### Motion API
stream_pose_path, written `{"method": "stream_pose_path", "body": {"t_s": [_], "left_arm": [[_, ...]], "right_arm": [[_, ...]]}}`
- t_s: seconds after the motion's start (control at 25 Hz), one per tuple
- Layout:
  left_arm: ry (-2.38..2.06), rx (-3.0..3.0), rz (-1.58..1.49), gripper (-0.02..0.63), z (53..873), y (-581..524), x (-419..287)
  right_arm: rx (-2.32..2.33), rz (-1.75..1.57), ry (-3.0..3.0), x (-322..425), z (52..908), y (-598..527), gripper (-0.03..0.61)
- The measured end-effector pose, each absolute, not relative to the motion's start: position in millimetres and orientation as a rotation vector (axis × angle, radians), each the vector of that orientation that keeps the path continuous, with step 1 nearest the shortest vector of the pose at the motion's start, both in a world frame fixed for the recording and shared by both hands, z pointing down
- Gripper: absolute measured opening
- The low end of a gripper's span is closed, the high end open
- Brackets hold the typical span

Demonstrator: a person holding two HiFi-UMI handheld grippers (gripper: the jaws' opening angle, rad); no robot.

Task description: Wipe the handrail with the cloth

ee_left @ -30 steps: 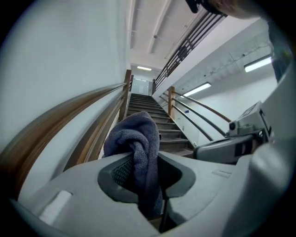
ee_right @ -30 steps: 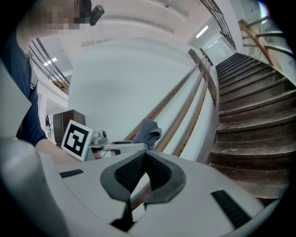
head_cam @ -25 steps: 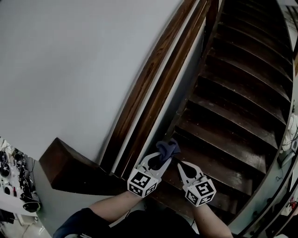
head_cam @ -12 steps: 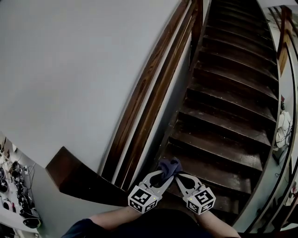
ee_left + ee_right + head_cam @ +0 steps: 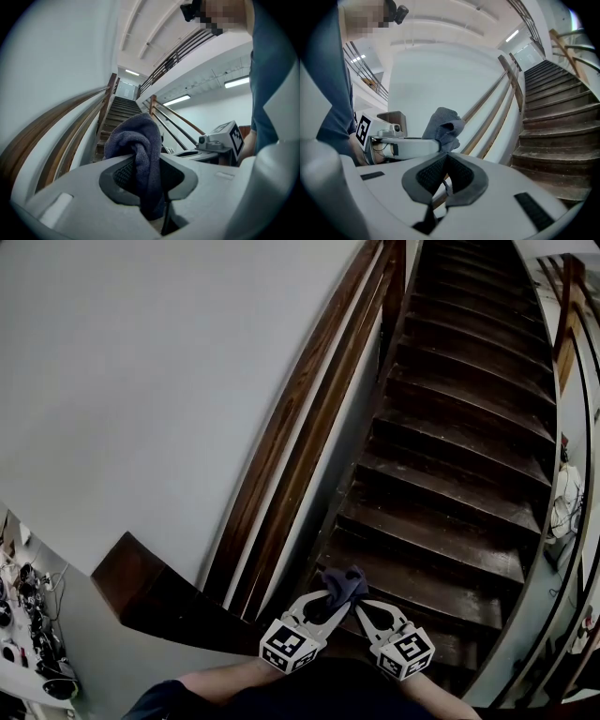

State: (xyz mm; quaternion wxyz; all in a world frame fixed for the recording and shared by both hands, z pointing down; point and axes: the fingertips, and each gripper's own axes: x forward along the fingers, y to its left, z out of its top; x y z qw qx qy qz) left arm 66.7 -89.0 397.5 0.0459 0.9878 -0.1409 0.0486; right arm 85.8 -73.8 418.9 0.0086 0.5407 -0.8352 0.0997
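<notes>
A dark blue cloth [image 5: 343, 584] is bunched between the jaws of my left gripper [image 5: 328, 601], which is shut on it; up close the cloth [image 5: 138, 150] fills the left gripper [image 5: 140, 176]. Just to its right, my right gripper [image 5: 360, 607] is shut with nothing between its pads [image 5: 445, 176]. Both are held low over the bottom stairs, to the right of the dark wooden handrail [image 5: 292, 418], apart from it. The handrail [image 5: 56, 123] climbs along the white wall. The right gripper view shows the cloth [image 5: 444, 124] in front of that handrail [image 5: 487, 101].
Dark wooden stairs [image 5: 450, 484] rise ahead and to the right. A white wall [image 5: 141, 381] lies on the left, with a wooden stringer [image 5: 131, 577] at its base. A second railing [image 5: 567, 306] borders the stairs on the right. Cluttered items [image 5: 28, 615] sit far left below.
The two grippers have drawn closer together and sit lower in the head view. The view has shifted up the stairs. The left gripper still holds the cloth.
</notes>
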Motion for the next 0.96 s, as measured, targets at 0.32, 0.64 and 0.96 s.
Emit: {"method": "stream_pose_path", "body": {"t_s": [0.32, 0.64, 0.96], "left_arm": [[-0.403, 3.03, 0.169, 0.097, 400, -85, 71], [-0.399, 3.026, 0.176, 0.097, 402, -81, 74], [-0.401, 3.024, 0.17, 0.097, 400, -78, 71]], "right_arm": [[1.676, 0.31, -2.621, 82, 419, -74, 0.009], [1.671, 0.314, -2.62, 85, 420, -71, 0.009], [1.65, 0.321, -2.621, 82, 422, -65, 0.009]]}}
